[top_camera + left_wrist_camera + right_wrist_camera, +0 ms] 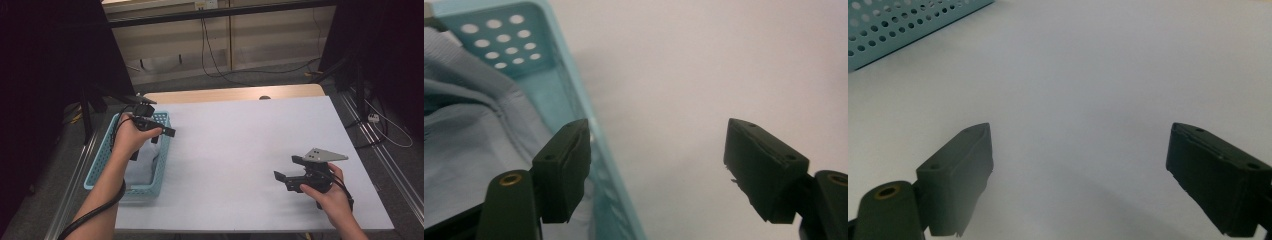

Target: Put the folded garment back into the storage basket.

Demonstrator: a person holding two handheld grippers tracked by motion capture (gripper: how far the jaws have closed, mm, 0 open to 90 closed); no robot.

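The left gripper [159, 134], jaws apart and empty, hangs over the right rim of the one blue basket [95, 172] at left of the frame, where one grey cloth [140, 167] already lies, so placement looks done; the right gripper [287, 174] rests open and empty at lower right on the white table [240, 145].
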